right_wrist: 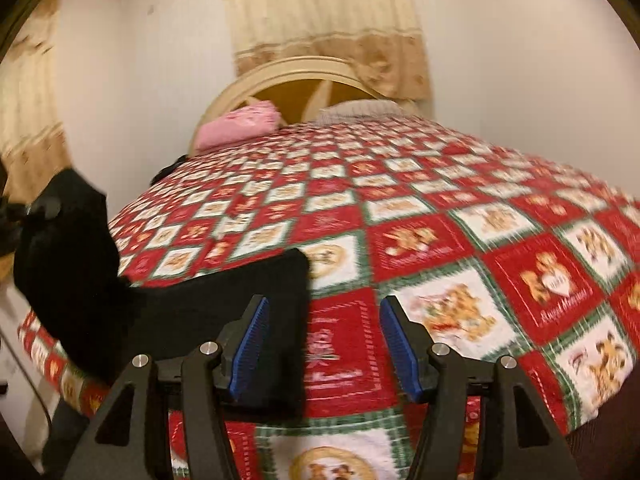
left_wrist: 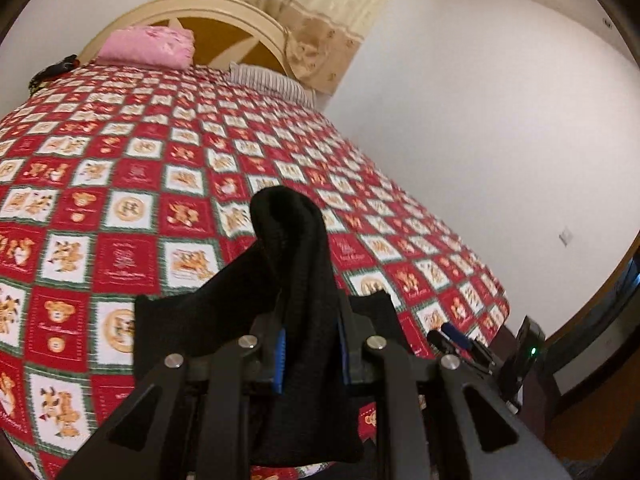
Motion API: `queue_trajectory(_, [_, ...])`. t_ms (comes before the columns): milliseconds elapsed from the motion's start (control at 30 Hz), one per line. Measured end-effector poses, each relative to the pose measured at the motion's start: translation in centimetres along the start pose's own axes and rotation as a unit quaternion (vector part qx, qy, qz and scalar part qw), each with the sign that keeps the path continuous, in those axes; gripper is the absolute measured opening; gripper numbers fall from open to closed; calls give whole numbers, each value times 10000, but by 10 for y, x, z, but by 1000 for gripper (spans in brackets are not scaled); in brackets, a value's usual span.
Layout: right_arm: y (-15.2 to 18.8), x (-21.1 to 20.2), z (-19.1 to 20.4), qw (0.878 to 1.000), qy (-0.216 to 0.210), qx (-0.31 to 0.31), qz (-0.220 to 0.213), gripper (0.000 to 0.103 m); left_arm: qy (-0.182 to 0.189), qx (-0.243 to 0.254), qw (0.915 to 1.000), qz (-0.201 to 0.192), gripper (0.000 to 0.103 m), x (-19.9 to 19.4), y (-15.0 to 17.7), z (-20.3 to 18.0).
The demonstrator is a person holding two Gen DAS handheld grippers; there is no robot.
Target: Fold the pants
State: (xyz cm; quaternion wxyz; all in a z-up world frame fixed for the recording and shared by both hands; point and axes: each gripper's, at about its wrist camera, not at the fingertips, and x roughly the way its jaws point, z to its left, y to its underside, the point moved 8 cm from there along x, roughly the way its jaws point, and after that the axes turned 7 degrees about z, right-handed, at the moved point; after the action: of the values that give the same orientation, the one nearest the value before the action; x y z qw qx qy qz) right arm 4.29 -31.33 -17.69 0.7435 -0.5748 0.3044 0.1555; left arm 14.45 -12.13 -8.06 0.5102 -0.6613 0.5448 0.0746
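Note:
The black pants (left_wrist: 296,280) are pinched in my left gripper (left_wrist: 310,354), which is shut on a bunched fold that sticks up past the blue pads. The cloth hangs above the red patchwork bedspread (left_wrist: 120,208). In the right wrist view the pants (right_wrist: 192,312) lie partly on the bedspread (right_wrist: 460,240) at the left and rise up toward the left gripper (right_wrist: 40,208) at the far left. My right gripper (right_wrist: 324,344) is open and empty, its left pad just beside the edge of the pants.
A pink folded blanket (left_wrist: 148,46) and a striped pillow (left_wrist: 272,80) lie at the cream headboard (left_wrist: 224,8). Dark objects (left_wrist: 460,338) and a device with a green light (left_wrist: 530,350) sit at the bed's near right corner. White walls surround the bed.

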Motion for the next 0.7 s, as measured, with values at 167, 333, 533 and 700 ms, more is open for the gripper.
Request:
queue_trajectory(167, [4,1,-14,9996,76,247,73,60,51,80,9997,235,20,19,7,-20])
queue_trajectory(333, [6,2,-11,9997,33,230,79,60,83,239,9989,406,20,38,6,-40])
queue_trajectory(533, [7,4,-11,9996,14,265,91,60,68,309,9974,650,20,65,8,-53])
queue_trajectory(700, [7,3,-17,9993,33,370,62,60,-188,544,9950,814,20,90,14,-62])
